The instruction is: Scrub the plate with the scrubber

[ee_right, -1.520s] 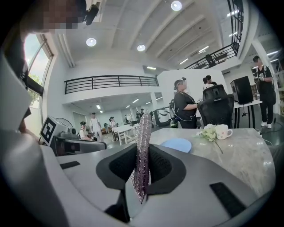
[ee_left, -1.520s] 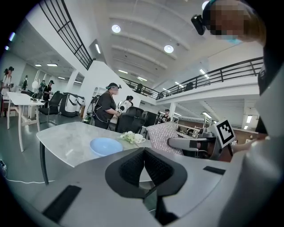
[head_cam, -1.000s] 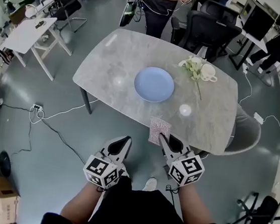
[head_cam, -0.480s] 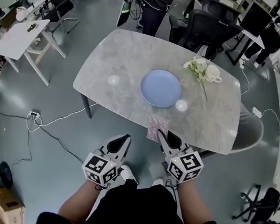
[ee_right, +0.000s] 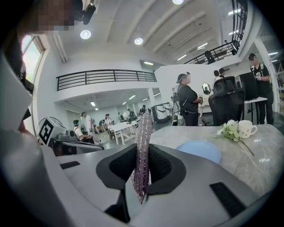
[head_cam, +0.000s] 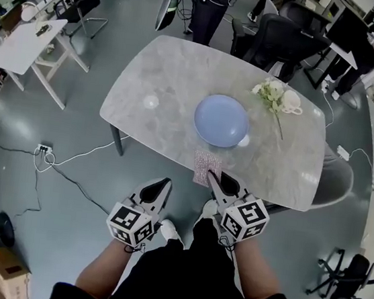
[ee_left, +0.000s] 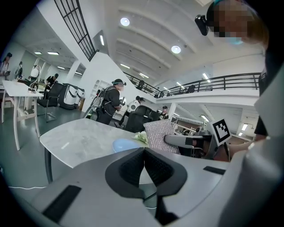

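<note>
Your right hand-held gripper (head_cam: 212, 176) pinched the scrubber (head_cam: 205, 166) by the desk's (head_cam: 162, 75) near edge, just below frame centre. Your left hand-held gripper (head_cam: 166, 183) was pressed together at lower centre. The plate (head_cam: 222, 120) lay mid-desk, above the scrubber.

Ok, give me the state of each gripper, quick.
Left gripper: jaws closed, nothing between them.
Right gripper: jaws closed on the scrubber.

White flowers (head_cam: 267, 90) and a mug (head_cam: 292, 101) sit together on the grey table (head_cam: 169, 75).
</note>
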{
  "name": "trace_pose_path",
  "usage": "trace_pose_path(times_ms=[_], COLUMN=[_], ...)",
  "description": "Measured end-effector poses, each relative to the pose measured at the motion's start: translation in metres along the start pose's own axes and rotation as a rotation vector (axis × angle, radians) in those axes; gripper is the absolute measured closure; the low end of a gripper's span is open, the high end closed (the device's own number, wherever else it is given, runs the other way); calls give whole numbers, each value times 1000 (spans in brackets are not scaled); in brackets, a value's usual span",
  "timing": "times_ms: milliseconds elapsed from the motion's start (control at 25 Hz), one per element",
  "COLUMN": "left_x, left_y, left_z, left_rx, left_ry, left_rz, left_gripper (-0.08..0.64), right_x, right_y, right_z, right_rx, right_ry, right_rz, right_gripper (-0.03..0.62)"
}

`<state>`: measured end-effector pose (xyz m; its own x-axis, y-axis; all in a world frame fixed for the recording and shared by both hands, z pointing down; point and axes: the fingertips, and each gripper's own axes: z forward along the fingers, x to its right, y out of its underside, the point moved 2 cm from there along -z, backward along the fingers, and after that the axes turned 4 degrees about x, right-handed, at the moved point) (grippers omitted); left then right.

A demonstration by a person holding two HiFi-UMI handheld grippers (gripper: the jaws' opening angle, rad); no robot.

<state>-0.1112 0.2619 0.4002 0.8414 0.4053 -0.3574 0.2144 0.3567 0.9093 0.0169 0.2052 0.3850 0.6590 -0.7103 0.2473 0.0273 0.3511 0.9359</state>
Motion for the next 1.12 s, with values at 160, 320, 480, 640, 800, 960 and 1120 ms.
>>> trace_pose_path(times_ms=[160, 320, 480, 640, 800, 960, 1120], left_x=[-11, -19, -28, -36, -43, -50, -59], left_y=[0, -5, -8, -10, -14, -15, -13], left_z=[12, 29, 58, 90, 121, 149, 175], left_rx=[-3, -2, -8, -15, -18, -23, -31], left_ry=[-31, -69, -103, -125, -142, -164, -188], left_rz=[-11, -30, -41, -51, -56, -67, -76], left_gripper=[541, 541, 541, 541, 541, 541, 541], right_x=[14, 33, 63, 97, 134, 162, 184], right_y=[-2, -7, -15, -19, -23, -26, -28], right_z=[17, 35, 55, 71, 84, 97, 110], right_rx=[-9, -27, -42, -59, -73, -94, -119], right_ry=[-22, -56, -82, -93, -91, -101, -123], right_rz=[6, 12, 19, 30, 39, 41, 34], right_gripper=[517, 517, 517, 517, 517, 517, 517])
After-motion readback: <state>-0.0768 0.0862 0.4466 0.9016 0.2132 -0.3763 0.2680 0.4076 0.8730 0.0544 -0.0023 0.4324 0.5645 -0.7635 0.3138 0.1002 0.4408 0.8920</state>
